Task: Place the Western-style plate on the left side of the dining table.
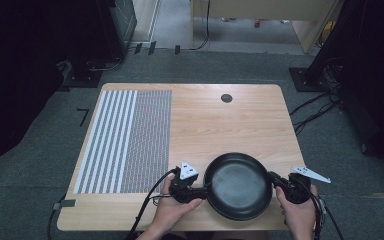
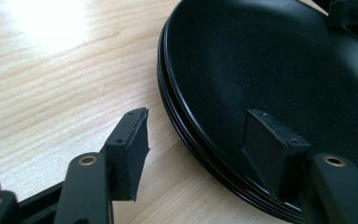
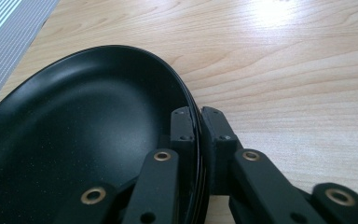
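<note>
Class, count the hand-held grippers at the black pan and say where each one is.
2. The left hand-held gripper straddles the black pan's left rim, pads not yet pressing. The right hand-held gripper is clamped on its right rim, near the wooden table's front edge.

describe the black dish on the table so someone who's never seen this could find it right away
Start at the wooden table and go to its near edge, right of the striped grey mat. Between the person's two hands sits a black dish, round and shallow. It is the lone glossy black thing there, gripped at its right rim by the right gripper.
</note>
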`<move>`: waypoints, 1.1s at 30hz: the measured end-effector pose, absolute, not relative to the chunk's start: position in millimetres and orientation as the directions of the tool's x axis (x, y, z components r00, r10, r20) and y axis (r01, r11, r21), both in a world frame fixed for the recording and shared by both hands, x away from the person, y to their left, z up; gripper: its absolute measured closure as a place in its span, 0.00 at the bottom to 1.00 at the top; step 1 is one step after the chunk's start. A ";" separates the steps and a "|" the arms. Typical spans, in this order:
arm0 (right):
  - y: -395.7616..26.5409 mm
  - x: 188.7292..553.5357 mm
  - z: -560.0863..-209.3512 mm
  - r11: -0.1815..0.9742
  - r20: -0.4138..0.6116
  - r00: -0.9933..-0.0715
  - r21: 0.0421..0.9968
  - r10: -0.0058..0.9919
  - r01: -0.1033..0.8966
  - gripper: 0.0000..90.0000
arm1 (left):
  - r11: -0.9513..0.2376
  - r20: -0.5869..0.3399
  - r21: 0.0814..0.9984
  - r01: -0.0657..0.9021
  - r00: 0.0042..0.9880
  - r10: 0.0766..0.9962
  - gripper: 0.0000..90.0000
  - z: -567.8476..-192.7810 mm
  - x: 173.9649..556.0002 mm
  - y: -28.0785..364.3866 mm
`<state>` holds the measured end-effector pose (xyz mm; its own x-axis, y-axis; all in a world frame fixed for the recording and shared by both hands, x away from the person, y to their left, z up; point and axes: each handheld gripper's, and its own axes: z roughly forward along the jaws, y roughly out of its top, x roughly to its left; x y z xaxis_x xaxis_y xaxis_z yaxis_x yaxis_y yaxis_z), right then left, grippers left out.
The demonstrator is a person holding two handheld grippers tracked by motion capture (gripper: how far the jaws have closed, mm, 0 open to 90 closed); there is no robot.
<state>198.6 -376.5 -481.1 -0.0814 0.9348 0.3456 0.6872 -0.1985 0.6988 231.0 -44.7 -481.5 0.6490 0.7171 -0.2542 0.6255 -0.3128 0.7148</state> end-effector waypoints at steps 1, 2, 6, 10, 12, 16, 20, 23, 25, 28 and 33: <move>-376.5 198.6 -481.1 -0.199 0.346 -0.081 0.699 0.935 0.687 0.94 | -0.313 -0.254 0.715 0.626 0.649 0.717 0.47 -481.5 231.0 -44.7; -376.5 198.5 -481.8 -0.202 0.349 -0.082 0.700 0.933 0.685 0.94 | -0.310 -0.271 0.707 0.636 0.648 0.712 0.48 -482.6 231.5 -44.6; -375.0 198.9 -483.0 -0.194 0.356 -0.098 0.696 0.929 0.691 0.94 | -0.306 -0.297 0.703 0.642 0.657 0.693 0.50 -482.6 231.3 -44.9; -374.7 198.7 -483.2 -0.190 0.352 -0.100 0.699 0.931 0.690 0.94 | -0.310 -0.301 0.700 0.643 0.659 0.689 0.50 -482.9 231.2 -45.2; -374.6 198.4 -483.4 -0.193 0.354 -0.099 0.698 0.930 0.690 0.94 | -0.307 -0.311 0.695 0.650 0.657 0.686 0.50 -483.6 231.5 -45.4; -374.0 198.6 -483.8 -0.190 0.350 -0.098 0.700 0.932 0.689 0.94 | -0.305 -0.350 0.687 0.660 0.668 0.657 0.50 -484.3 231.4 -46.5; -372.0 198.7 -484.2 -0.189 0.343 -0.093 0.702 0.935 0.687 0.93 | -0.314 -0.343 0.685 0.657 0.671 0.657 0.49 -485.1 230.6 -47.9; -371.0 198.7 -484.7 -0.187 0.339 -0.093 0.706 0.936 0.684 0.93 | -0.314 -0.341 0.684 0.658 0.669 0.660 0.49 -485.4 229.9 -48.7; -370.0 198.8 -485.0 -0.187 0.338 -0.093 0.707 0.937 0.682 0.93 | -0.314 -0.339 0.684 0.659 0.668 0.662 0.49 -485.5 229.5 -49.0; -367.9 199.3 -485.6 -0.184 0.338 -0.098 0.707 0.936 0.683 0.93 | -0.314 -0.340 0.682 0.661 0.667 0.663 0.48 -485.6 229.5 -49.1; -366.8 199.7 -486.4 -0.180 0.339 -0.105 0.708 0.935 0.682 0.93 | -0.315 -0.345 0.679 0.663 0.666 0.661 0.48 -485.4 229.9 -48.5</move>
<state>199.7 -366.8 -486.4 -0.1054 0.9347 0.3393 0.6825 -0.1802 0.7084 229.9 -48.5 -485.4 0.6664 0.6611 -0.3447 0.6634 -0.3147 0.6789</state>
